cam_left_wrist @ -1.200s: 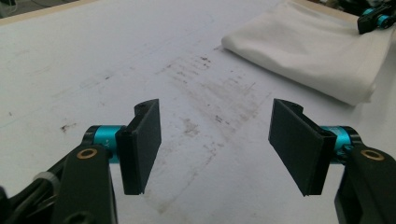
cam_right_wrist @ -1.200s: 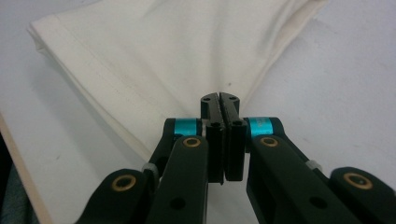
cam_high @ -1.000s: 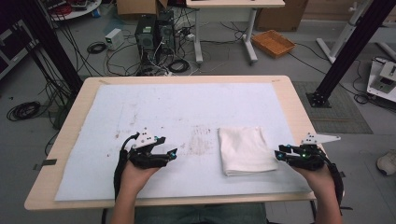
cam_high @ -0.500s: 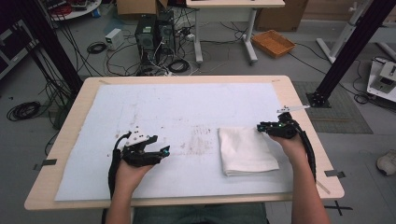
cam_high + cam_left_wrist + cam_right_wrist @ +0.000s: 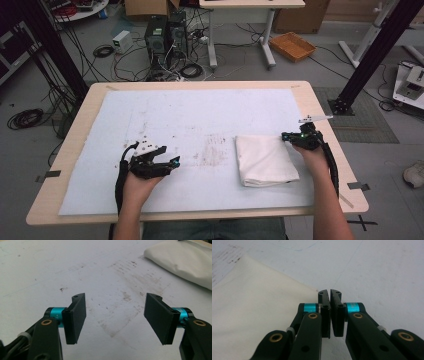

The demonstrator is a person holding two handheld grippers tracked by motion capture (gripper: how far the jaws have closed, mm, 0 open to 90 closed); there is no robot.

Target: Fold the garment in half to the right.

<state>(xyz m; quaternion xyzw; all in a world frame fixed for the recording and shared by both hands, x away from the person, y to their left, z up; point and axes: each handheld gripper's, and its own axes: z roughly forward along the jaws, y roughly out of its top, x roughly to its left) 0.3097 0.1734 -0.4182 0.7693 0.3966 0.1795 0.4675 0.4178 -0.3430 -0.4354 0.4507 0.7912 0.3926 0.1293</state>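
Step in hand: the right gripper [image 5: 289,137] sits at the far right corner of the folded white cloth [image 5: 265,160], probably to pinch that corner and unfold or drag it.
Right fingers: its fingers [image 5: 323,312] have just been closing and now stand nearly together, a thin slit between them; the cloth corner [image 5: 310,288] lies just ahead and left of the tips, and whether any fabric is caught I cannot tell.
Left fingers: the left gripper [image 5: 115,317] has its fingers wide apart with nothing between them, only stained paper [image 5: 120,295] beneath.
Cloth place: flat on the tabletop [image 5: 320,107], well off to the right of the left fingers, its corner touching or just beside the right ones.
Doing it well: get only the top layer in the tips, lift slowly, and check that the fabric follows before pulling.
Left hand's part: it could pin the near left edge so the cloth does not slide.
Around: the white paper sheet [image 5: 165,115] covers the tabletop, with brown smears between the 2 hands.
In the way: nothing lies between the fingers and the cloth; the trailing cable [image 5: 331,162] along the right forearm might snag.
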